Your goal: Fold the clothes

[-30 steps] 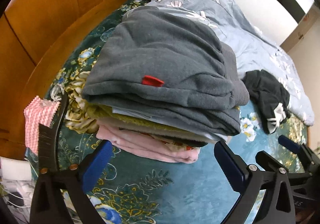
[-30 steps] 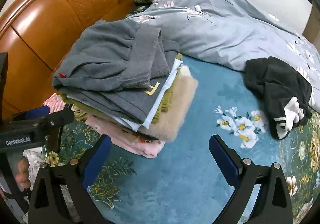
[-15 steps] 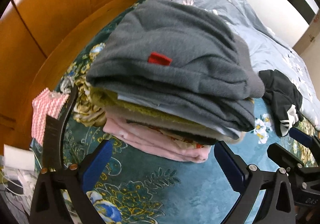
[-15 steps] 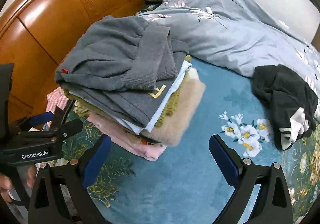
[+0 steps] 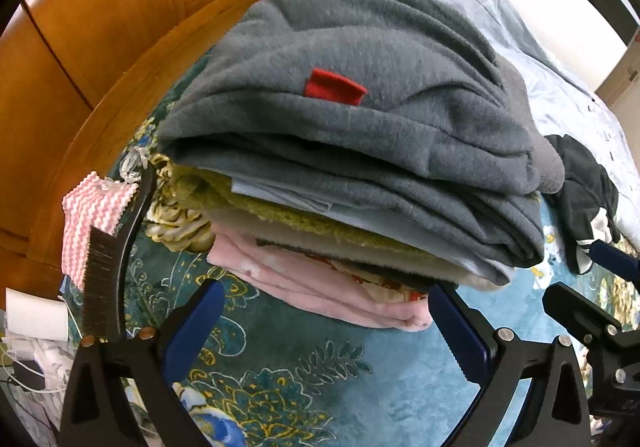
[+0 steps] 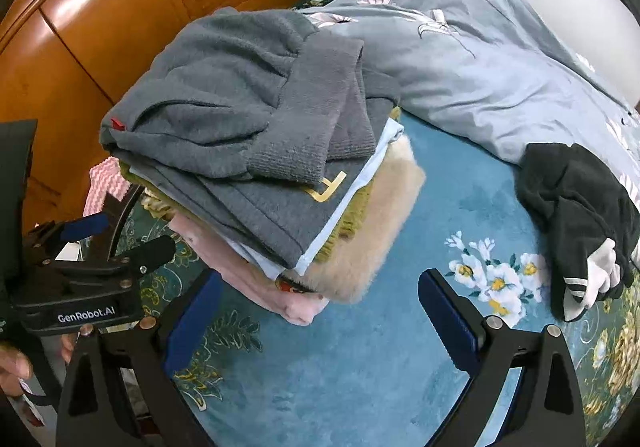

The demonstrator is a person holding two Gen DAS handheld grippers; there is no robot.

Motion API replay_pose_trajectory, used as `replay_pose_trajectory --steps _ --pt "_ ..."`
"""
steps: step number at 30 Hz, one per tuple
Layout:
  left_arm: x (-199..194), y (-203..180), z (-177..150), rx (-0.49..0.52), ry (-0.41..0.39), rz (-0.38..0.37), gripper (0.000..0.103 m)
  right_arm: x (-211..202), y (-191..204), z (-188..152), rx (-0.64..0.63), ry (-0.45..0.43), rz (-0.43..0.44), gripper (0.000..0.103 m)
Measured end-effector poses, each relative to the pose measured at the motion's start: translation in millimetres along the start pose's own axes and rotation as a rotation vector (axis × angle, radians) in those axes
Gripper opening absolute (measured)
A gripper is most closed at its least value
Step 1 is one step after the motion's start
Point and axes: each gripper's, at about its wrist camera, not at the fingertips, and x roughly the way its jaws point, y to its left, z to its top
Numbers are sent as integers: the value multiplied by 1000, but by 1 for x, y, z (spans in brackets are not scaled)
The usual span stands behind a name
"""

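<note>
Left wrist view: the left gripper (image 5: 324,323) has its jaws wide apart and empty, low over the teal flowered blanket (image 5: 320,379), facing the stack of folded clothes (image 5: 344,183) at 12 o'clock. The stack shows its folded edges here: a grey fleece (image 5: 360,47) with a red tag (image 5: 335,86) on top, then pale blue, olive and beige layers, and a pink garment (image 5: 320,287) at the bottom. A brush (image 5: 105,263) and a pink zigzag cloth (image 5: 94,207) lie at 9 o'clock near the wooden headboard (image 5: 100,27); part of the right gripper (image 5: 600,299) enters at 4 o'clock. Right wrist view: the right gripper (image 6: 320,315), jaws likewise apart and holding nothing, looks at a corner of the same stack (image 6: 256,151) at 11 o'clock. Only this view shows the ribbed cuff (image 6: 316,119) lying on top, a gold mark (image 6: 326,189), and a cream furry layer (image 6: 376,227). A crumpled black garment (image 6: 576,215) lies unfolded at 3 o'clock beside the grey flowered quilt (image 6: 460,47). The left gripper (image 6: 96,243) appears at 9 o'clock, with fingers of a hand (image 6: 14,365) below it.
</note>
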Motion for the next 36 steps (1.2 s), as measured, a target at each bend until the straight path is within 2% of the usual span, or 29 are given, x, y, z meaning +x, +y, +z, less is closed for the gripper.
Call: replay_pose_trajectory --steps 15,36 --pt "29 6 0 -37 57 -18 103 27 -1 7 -24 69 -5 98" --pt "34 8 3 -49 39 -51 103 30 4 13 -53 86 -14 98"
